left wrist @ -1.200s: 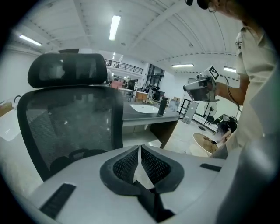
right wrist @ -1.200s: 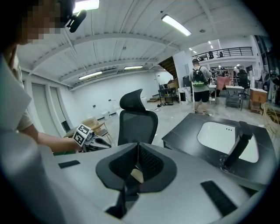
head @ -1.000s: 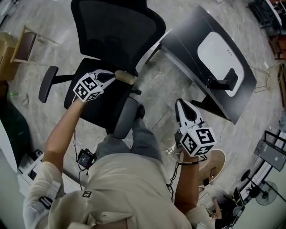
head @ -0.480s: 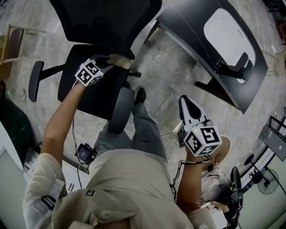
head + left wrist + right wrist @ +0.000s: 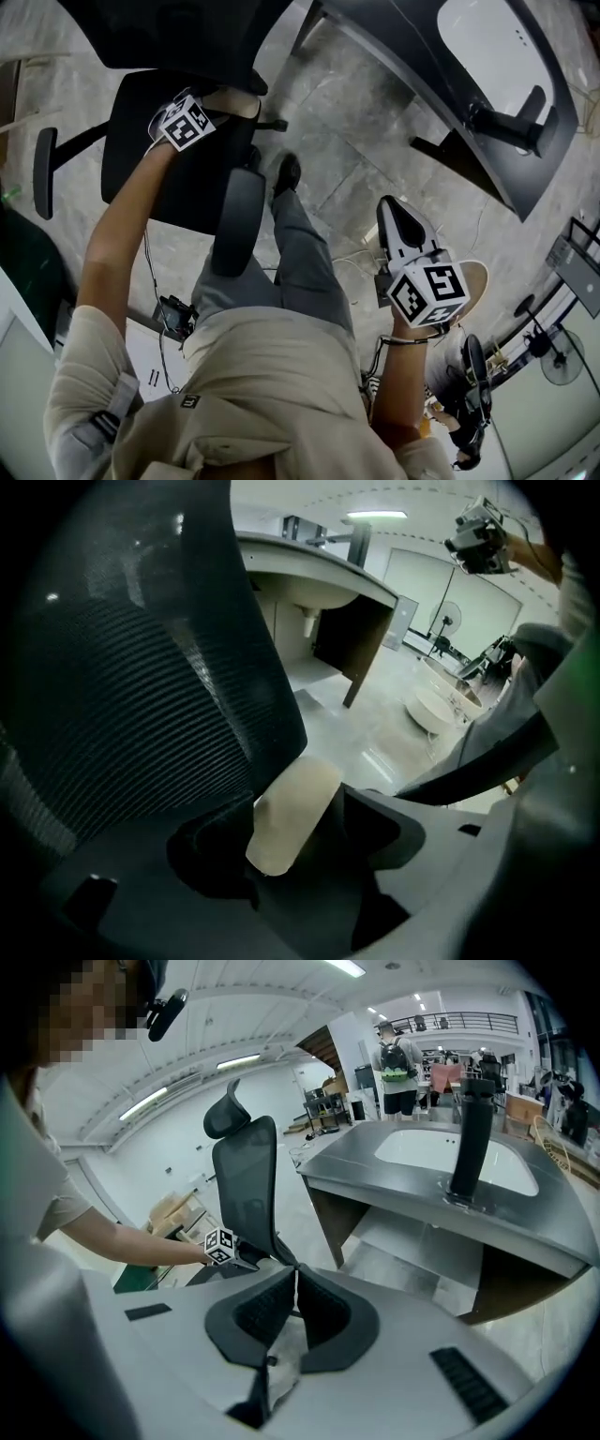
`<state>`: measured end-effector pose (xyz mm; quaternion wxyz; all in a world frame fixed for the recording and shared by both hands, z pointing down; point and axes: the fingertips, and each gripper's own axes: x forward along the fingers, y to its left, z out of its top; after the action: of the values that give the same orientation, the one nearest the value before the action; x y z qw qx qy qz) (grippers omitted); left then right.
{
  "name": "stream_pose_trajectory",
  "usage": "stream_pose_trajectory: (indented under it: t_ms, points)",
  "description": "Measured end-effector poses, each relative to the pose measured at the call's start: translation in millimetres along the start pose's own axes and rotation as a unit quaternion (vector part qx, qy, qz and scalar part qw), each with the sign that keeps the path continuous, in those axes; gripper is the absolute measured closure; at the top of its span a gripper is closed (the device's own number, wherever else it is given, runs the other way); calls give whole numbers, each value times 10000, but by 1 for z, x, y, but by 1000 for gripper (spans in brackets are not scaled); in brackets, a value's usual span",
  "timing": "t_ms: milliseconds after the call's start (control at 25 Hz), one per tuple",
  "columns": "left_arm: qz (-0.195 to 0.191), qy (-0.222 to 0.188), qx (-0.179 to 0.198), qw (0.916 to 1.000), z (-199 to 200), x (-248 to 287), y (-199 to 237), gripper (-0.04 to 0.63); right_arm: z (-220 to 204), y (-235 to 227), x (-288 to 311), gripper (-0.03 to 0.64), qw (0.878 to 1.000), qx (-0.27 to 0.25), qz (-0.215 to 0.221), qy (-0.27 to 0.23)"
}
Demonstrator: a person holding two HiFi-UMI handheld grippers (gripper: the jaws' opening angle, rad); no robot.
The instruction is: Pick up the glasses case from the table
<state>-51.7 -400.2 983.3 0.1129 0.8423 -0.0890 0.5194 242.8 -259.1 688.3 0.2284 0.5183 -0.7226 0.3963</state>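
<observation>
The beige glasses case (image 5: 242,103) lies on the black office chair's seat (image 5: 159,178), at the foot of the backrest. My left gripper (image 5: 217,103) points steeply down at it. In the left gripper view the case (image 5: 291,808) stands between the dark jaws of my left gripper (image 5: 295,834), which are opening and no longer pinch it. My right gripper (image 5: 394,214) hangs over the floor beside the person's leg; its jaws meet at the tips with nothing in them, as the right gripper (image 5: 293,1279) view shows.
A dark grey desk (image 5: 412,56) with a white mat (image 5: 487,47) and a black stand (image 5: 511,122) is at the upper right. The chair's armrest (image 5: 239,230) juts out toward the person. Cables and a round stool (image 5: 473,281) lie near the right hand.
My left gripper has gone down to the chair seat with the case, and its jaws have spread. The right gripper has sunk a little, still shut.
</observation>
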Motion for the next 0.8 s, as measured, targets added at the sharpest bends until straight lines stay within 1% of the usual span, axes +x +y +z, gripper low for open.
stream_pose_trajectory:
  t_ms: [120, 200, 320, 400, 560, 800]
  points:
    - [-82, 384, 338, 9987, -16, 23, -3, 262, -10, -8, 6, 591, 9999, 64, -32, 82]
    - [-70, 627, 514, 9967, -27, 37, -1, 236, -17, -13, 10, 591, 9998, 118, -64, 132]
    - [4, 959, 638, 9933, -40, 52, 7, 199, -27, -20, 14, 591, 9995, 204, -118, 221]
    - [-44, 1103, 670, 9916, -47, 62, 10, 198, -34, -25, 15, 591, 9992, 253, -154, 285]
    - [-105, 1143, 737, 9906, -54, 74, 15, 195, -44, -29, 21, 591, 9987, 311, -187, 367]
    - [-68, 987, 633, 9931, -58, 83, 18, 196, -56, -26, 33, 591, 9982, 347, -142, 470]
